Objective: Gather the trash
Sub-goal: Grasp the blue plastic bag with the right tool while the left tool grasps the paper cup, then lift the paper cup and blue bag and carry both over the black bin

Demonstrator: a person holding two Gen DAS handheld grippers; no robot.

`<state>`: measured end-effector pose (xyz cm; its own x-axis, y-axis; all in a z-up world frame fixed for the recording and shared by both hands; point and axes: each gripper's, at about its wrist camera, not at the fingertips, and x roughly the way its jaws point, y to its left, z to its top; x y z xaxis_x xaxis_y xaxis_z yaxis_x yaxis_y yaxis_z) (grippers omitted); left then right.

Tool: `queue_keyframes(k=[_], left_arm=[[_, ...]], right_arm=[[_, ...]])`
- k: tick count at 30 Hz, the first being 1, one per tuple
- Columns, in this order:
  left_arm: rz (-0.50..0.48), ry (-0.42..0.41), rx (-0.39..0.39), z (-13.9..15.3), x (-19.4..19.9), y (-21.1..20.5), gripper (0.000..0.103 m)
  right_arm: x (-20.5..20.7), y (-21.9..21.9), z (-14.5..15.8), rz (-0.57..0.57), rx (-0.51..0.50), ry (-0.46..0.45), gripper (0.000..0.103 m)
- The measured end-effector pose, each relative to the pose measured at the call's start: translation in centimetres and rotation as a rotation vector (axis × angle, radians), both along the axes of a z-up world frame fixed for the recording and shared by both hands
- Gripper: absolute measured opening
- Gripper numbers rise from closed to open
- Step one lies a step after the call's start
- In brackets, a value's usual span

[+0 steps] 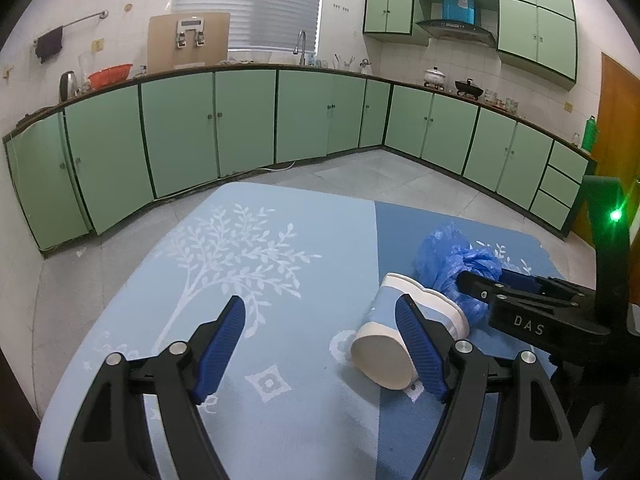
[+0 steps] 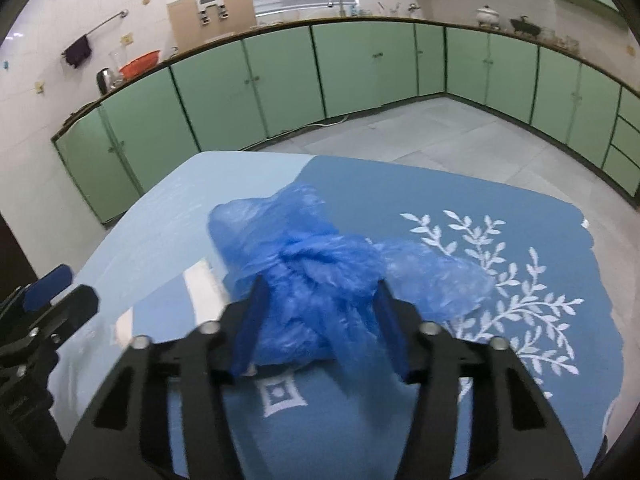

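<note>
The letters "DAS" stand in white on the black body of the right tool (image 1: 480, 286).

black claws (image 1: 320, 344) with ribbed blue pads (image 1: 416, 344), silver screws.

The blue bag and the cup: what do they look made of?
Bag: thin plastic film, glossy and half see-through, finely crinkled and knotted. Cup: probably paper, going by its matte white base and rolled rim, though coated plastic cannot be ruled out.
</note>
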<state>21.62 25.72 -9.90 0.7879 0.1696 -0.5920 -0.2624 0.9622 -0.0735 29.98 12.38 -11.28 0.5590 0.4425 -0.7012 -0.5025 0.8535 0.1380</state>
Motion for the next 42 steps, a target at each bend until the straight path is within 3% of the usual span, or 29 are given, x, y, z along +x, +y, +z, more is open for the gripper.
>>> queue_keyframes(k=[8, 15, 28, 30, 33, 35, 42], left_arm=[[-0.027, 0.011, -0.022, -0.5, 0.1, -0.7, 0.079], [-0.096, 0.026, -0.042, -0.9, 0.9, -2.3, 0.086], [-0.172, 0.173, -0.013, -3.3, 4.5, -4.5, 0.088], [-0.177, 0.184, -0.004, -3.5, 4.6, -4.9, 0.078], [-0.178, 0.173, -0.011, -3.3, 4.5, -4.9, 0.073], [-0.180, 0.155, -0.021, -3.0, 4.1, -5.0, 0.062], [-0.155, 0.082, -0.052, -1.4, 2.1, -4.9, 0.060]], right_arm=[[-1.1, -1.5, 1.0, 0.026, 0.031, -0.018, 0.012], [-2.2, -4.5, 2.3, -0.030, 0.051, -0.045, 0.012], [-3.1, -7.1, 2.2, -0.068, 0.037, -0.031, 0.012], [-3.2, -7.2, 2.0, -0.068, 0.039, -0.026, 0.012], [-3.2, -7.3, 1.8, -0.065, 0.039, -0.019, 0.012], [-3.4, -7.3, 1.9, -0.063, 0.040, -0.019, 0.012], [-4.1, -7.8, 2.9, -0.054, 0.054, -0.029, 0.012]])
